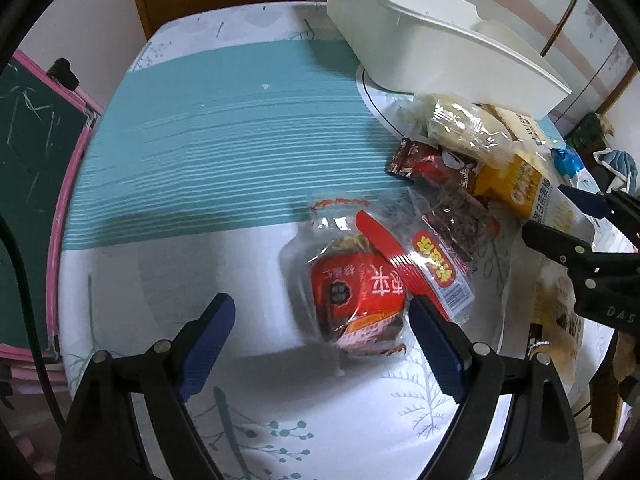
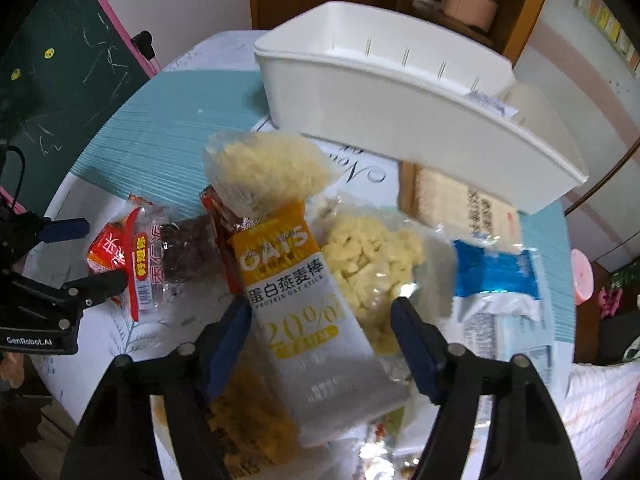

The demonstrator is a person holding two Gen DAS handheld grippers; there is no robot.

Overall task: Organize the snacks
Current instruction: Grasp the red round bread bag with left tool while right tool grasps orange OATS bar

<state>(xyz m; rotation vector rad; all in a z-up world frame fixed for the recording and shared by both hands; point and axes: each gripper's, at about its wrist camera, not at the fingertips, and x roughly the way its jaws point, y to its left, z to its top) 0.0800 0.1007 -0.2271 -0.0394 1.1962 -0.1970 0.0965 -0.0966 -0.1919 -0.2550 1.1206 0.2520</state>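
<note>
**Both grippers over the snack pile**

My left gripper (image 1: 322, 320) hangs spread, the red-labelled packet (image 1: 356, 300) low centre between its fingers, untouched. My right gripper (image 2: 320, 316) straddles the oat bar (image 2: 304, 300), pads apart. White bin (image 2: 400, 112) upper right.

Your tabletop (image 1: 224, 128) wears a cloth with a teal striped band and a white part printed with pale leaves. At about one o'clock on it you see a white bin (image 1: 420, 40). Below the bin, from two to four o'clock, the snack packets (image 1: 452, 184) lie in a loose heap, with a red wrapped snack (image 1: 356, 296) nearest to you.
</note>
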